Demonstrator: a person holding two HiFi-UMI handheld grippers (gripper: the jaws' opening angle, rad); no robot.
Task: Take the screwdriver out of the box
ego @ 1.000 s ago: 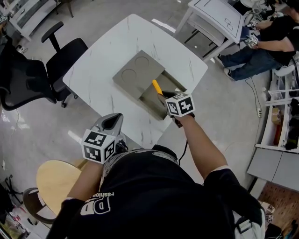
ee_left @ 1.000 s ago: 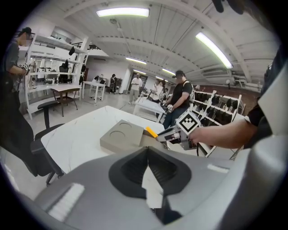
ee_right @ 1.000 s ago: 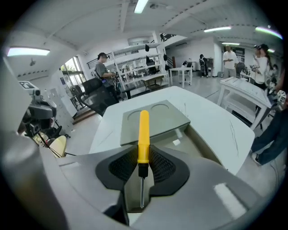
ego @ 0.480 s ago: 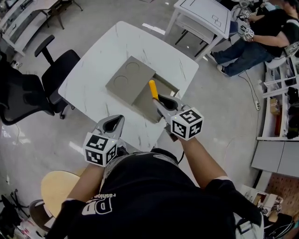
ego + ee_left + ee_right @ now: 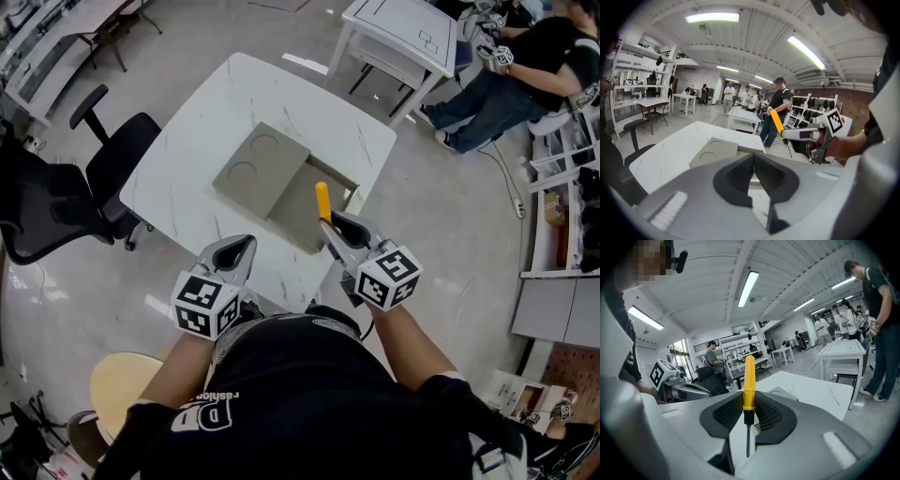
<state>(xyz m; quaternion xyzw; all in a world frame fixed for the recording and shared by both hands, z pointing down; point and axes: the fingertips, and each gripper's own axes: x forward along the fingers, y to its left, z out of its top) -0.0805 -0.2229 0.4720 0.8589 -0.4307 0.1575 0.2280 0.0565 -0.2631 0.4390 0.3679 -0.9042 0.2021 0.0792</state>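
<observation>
My right gripper (image 5: 330, 220) is shut on the screwdriver (image 5: 322, 201), whose yellow handle sticks out beyond the jaws above the open grey box (image 5: 305, 202). In the right gripper view the screwdriver (image 5: 749, 387) stands upright between the pads, its dark metal shaft pointing down. The box's slid-back lid (image 5: 260, 166) with two round recesses rests on the white table (image 5: 187, 173). My left gripper (image 5: 230, 254) hangs shut and empty over the table's near edge. From the left gripper view the screwdriver (image 5: 776, 123) shows raised at the right, held by the right gripper (image 5: 785, 134).
A black office chair (image 5: 112, 150) stands left of the table, and a round wooden stool (image 5: 117, 389) sits at lower left. A second white table (image 5: 403, 37) and a seated person (image 5: 525, 66) are at the far right. Shelving (image 5: 572, 216) lines the right edge.
My right gripper has lifted the screwdriver up out of the box and drawn it back toward me. The left gripper has stayed where it was.
</observation>
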